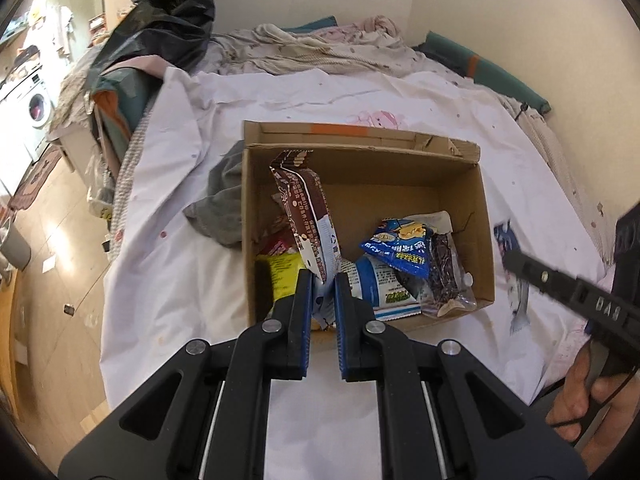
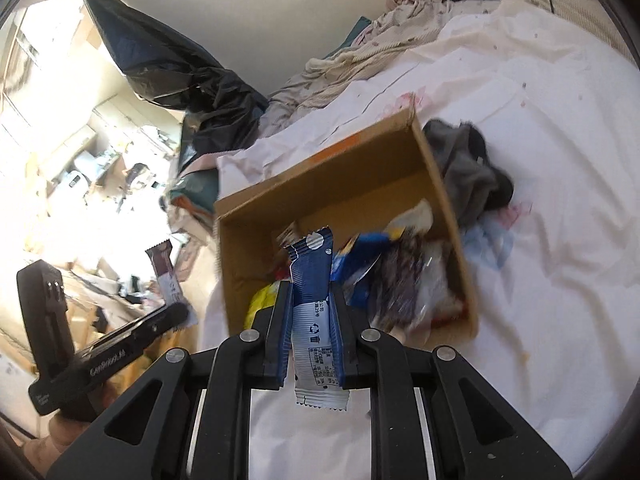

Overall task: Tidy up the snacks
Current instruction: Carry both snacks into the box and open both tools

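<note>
snack bars [image 1: 308, 216] [image 2: 312, 280] stand lengthwise upright, each clamped in a hand-held gripper [image 1: 323, 280] [image 2: 310, 292]

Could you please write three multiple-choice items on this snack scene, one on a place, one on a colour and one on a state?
1. Where does the cardboard box sit?
A. On the white bed sheet
B. On the wooden floor
C. On a washing machine

2. What colour is the wrapper in the right hand-held gripper?
A. Yellow
B. Blue and white
C. Plain black

3. What is the state of the left hand-held gripper?
A. Wide open and empty
B. Closed on nothing
C. Closed on a brown and white packet

Answers:
1. A, since the sheet shows on every side of the box.
2. B, since the blue and white packet stands between that gripper's fingers.
3. C, since the packet's lower end is pinched between its pads and the rest rises over the box.
</note>
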The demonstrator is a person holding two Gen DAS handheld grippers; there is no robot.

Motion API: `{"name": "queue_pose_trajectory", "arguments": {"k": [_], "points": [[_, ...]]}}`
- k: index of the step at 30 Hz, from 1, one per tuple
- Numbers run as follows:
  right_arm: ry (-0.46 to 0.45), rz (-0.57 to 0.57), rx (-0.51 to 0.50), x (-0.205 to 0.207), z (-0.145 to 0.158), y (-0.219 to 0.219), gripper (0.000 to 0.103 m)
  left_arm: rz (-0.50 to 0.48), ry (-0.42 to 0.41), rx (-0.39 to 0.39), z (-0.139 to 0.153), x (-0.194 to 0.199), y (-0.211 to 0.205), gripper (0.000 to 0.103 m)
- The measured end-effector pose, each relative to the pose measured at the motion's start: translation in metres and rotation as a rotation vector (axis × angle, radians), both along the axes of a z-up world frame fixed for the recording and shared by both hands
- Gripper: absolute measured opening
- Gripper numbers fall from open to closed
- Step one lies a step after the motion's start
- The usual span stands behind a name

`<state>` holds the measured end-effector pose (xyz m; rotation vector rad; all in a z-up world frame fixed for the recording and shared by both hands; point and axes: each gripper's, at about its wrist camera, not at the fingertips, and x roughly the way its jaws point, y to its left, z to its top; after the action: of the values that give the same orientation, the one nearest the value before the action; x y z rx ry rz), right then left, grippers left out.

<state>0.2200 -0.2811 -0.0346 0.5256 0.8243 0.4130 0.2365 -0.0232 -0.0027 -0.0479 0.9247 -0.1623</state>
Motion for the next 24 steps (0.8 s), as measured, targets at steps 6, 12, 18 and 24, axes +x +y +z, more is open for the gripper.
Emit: {"name": "queue_pose_trajectory", "arguments": {"k": [6,12,18,24], "points": [[0.013,-0.036,-0.085,0.037,-0.008,-0.009,0.018,-0.023,0.058,0.019,-0.026,0.032,-0.017,0.008],[0.083,-0.083,-0.04,0.05,-0.034,-0.024,0.018,-0.044,0.094,0.041,-0.053,0.045,-0.025,0.008],[0.064,-0.085,-0.062,0.055,-0.032,-0.023,0.019,-0.015,0.127,0.019,-0.06,0.054,-0.021,0.009],[0.078,-0.067,-0.091,0.06,-0.037,-0.012,0.021,-0.007,0.136,0.007,-0.061,0.053,-0.018,0.009]]}}
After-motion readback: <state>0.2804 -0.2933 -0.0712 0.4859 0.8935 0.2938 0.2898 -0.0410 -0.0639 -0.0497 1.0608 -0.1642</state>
